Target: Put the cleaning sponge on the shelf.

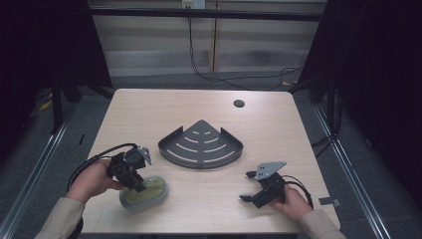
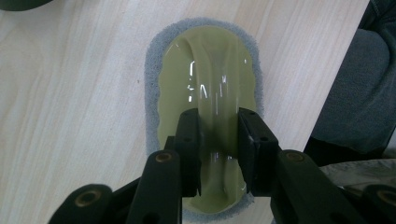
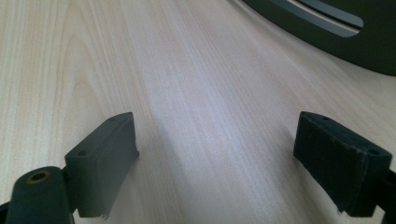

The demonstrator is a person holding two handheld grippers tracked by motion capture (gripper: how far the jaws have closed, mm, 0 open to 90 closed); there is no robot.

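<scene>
Black jaws of the left gripper pinch the scrubber's clear arched handle — a ready grip.
Scrubber sits just nearside-left of the dark corner shelf; right gripper waits nearside-right, jaws spread, empty.

Rack sits mid-table; scrubber lies front-left of it, near the front edge; hole behind.
</scene>
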